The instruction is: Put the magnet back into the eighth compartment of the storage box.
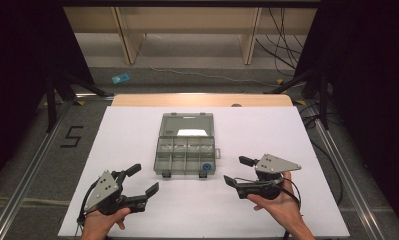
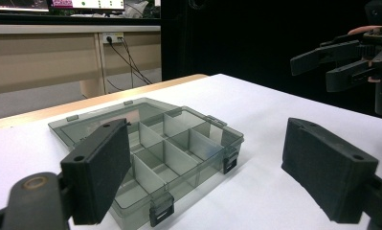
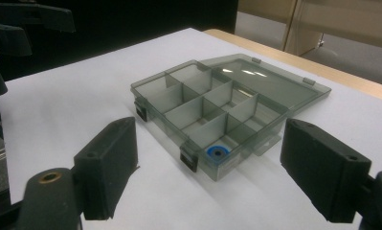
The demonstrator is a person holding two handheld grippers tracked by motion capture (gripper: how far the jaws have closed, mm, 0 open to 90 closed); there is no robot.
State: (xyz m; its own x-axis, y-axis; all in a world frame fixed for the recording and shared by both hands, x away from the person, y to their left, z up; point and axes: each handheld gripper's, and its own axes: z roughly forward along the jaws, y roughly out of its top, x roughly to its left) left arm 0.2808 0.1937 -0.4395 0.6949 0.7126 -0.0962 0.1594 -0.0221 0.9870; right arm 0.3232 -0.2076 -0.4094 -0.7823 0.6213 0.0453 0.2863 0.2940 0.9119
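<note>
Compartment box (image 1: 186, 150) of smoky grey clear plastic lay near the middle of the white tabletop (image 1: 132, 130), its lid (image 1: 186, 124) thrown fully open and lying flat on the far side, away from the person. Thin dividers split the tray into two rows of small cells, and two dark latches hung on its near wall. A small blue ring (image 1: 206, 166) with a dark centre sat in the near-row cell at the person's right-hand end; in the right tool view it lay in the corner cell closest to the camera (image 3: 216, 154). The other cells looked bare, as far as the tinted walls let one tell. The left tool (image 1: 139, 180) was held in the left hand (image 1: 103, 223) near the front-left corner of the box, apart from it, its jaws spread wide with nothing between them; in its own view the box showed between and beyond the two black pads (image 2: 102, 176). The right tool (image 1: 237, 170) rested in the right hand (image 1: 279, 202) off the box's right side, just beside it but not touching, jaws likewise wide apart and gripping nothing, pointed across towards the box.
</note>
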